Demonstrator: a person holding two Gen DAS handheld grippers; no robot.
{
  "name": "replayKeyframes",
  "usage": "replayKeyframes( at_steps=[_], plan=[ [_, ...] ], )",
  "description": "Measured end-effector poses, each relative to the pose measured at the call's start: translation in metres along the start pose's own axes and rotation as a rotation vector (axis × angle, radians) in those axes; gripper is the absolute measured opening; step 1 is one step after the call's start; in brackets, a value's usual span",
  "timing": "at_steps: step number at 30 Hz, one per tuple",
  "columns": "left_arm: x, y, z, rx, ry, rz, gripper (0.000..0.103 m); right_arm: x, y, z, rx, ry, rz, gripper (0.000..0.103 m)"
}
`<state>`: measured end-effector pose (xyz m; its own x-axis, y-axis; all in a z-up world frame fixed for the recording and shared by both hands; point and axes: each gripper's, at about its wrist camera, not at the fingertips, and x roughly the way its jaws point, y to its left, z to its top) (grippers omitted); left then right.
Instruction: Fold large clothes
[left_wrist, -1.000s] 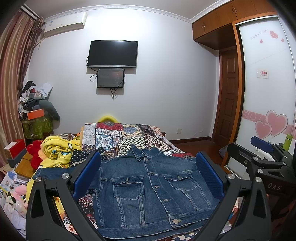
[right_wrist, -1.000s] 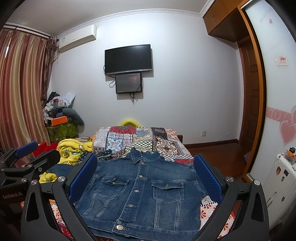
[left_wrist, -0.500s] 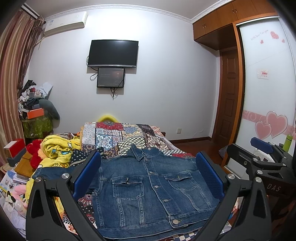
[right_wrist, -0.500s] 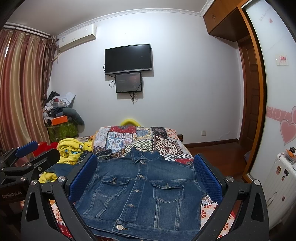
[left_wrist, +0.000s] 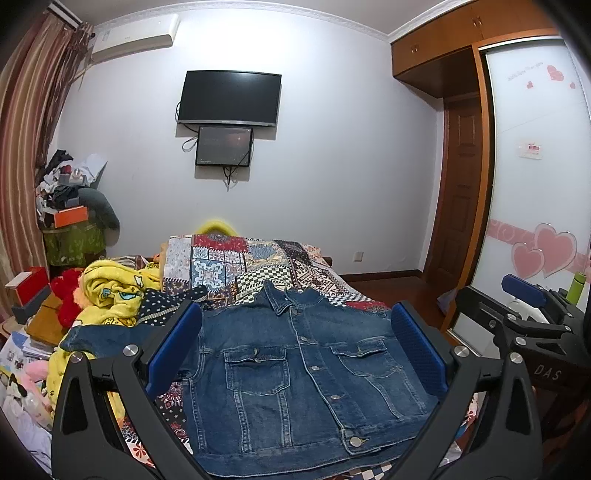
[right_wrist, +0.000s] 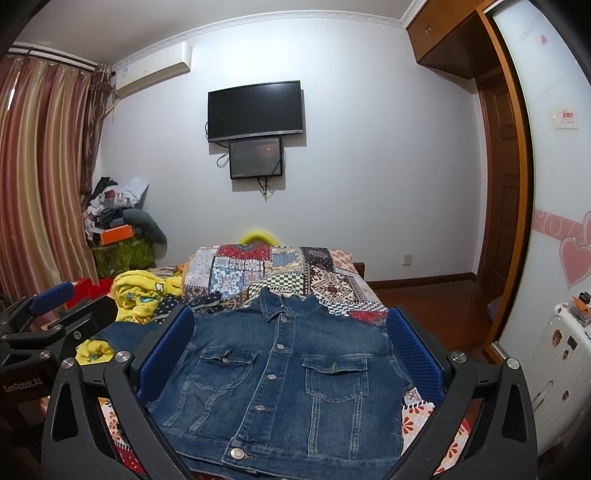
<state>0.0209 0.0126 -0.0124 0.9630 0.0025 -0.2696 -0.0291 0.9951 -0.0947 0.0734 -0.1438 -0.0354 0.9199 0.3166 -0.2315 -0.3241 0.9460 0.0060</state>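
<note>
Left wrist view. The left tongs (left_wrist: 295, 350) stand wide apart and hold nothing; their blue pads (left_wrist: 173, 347) frame a denim jacket (left_wrist: 295, 373). The jacket lies front up on a bed (left_wrist: 258, 258) covered with a patchwork quilt (left_wrist: 236, 262), buttoned, collar toward the far wall, both chest pockets showing. One sleeve (left_wrist: 96, 338) runs out to the left, over a yellow blanket (left_wrist: 110, 291) heaped beside the jacket. The right tongs (left_wrist: 524, 295) appear at the right edge, off the side of the bed, apart from the jacket; whether they are wide or narrow cannot be told here. A television (left_wrist: 229, 98) hangs on the far wall, with a smaller screen (left_wrist: 224, 146) just below it.

Right wrist view. The right tongs (right_wrist: 290, 356) are likewise wide apart and empty, raised over the jacket's (right_wrist: 280, 376) hem, their pads to either side of it. The left tongs (right_wrist: 55, 306) show at the left edge, near the yellow blanket (right_wrist: 140, 291). Striped curtains (right_wrist: 40, 177) hang at the left; a white suitcase (right_wrist: 565, 373) stands at the right.
</note>
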Motion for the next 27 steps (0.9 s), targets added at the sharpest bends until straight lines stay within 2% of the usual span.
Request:
replayKeyframes(
  at_steps=[9,16,22,27],
  plan=[
    [0.029,0.026,0.002,-0.047,0.031,0.011,0.103,0.03,0.006,0.001,-0.024,0.048,0.0,0.103],
    [0.066,0.066,-0.001,-0.082,0.045,0.095,0.103,0.076,0.006,0.002,-0.024,0.108,0.024,0.103],
    [0.107,0.126,-0.013,-0.139,0.108,0.13,0.103,0.13,0.008,-0.001,-0.045,0.184,0.033,0.103],
    [0.133,0.189,-0.035,-0.167,0.14,0.187,0.103,0.177,0.011,-0.011,-0.096,0.267,0.023,0.103]
  ],
)
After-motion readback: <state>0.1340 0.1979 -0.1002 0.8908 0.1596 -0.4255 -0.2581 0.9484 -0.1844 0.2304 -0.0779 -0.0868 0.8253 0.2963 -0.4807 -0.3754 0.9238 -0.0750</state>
